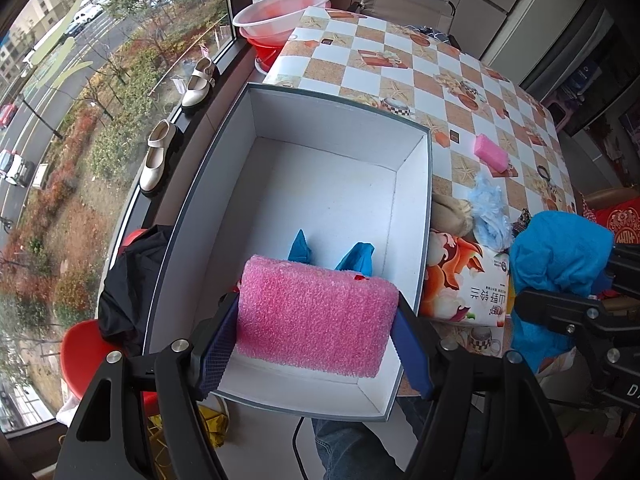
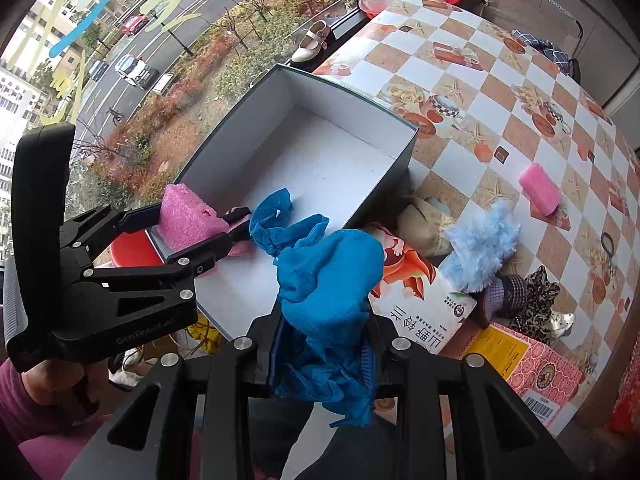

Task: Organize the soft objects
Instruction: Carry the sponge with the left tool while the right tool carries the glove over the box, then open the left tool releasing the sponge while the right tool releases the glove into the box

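A grey box with a white inside stands on the checked table; it also shows in the right wrist view. My left gripper is shut on a pink foam block and holds it over the box's near end; the block also shows in the right wrist view. A blue cloth piece lies in the box beneath it. My right gripper is shut on a crumpled blue cloth, held just right of the box; this cloth also shows in the left wrist view.
On the table right of the box lie a second pink foam block, a light blue fluffy item, a beige soft item, a printed bag, dark scrunchies and a pink carton. Shoes sit on the windowsill.
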The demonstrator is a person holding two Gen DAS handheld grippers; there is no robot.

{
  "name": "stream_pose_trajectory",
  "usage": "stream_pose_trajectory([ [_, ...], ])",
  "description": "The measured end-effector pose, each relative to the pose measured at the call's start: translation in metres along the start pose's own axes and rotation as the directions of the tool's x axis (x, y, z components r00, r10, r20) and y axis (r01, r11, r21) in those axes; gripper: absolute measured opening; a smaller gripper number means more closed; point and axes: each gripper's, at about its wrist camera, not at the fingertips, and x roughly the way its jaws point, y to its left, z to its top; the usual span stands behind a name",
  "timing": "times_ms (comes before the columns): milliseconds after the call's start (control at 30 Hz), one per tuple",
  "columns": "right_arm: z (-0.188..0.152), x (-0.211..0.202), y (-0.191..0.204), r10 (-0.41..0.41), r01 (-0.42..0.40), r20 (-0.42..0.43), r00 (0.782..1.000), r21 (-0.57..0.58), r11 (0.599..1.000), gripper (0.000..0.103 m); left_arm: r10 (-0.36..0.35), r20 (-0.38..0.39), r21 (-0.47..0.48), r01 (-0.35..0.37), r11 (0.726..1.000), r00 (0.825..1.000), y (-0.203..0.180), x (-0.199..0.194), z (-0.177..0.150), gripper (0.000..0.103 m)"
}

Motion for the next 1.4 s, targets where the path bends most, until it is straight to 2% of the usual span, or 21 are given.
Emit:
stream_pose_trajectory([
  [1400,0.039,0.009,0.018,0.027,-0.026,0.002,1.0,-0.06,0.998,0.032,0.019,-0.017,-0.058,-0.02,0.998,1.0,0.018,0.013,0.011,0.075],
])
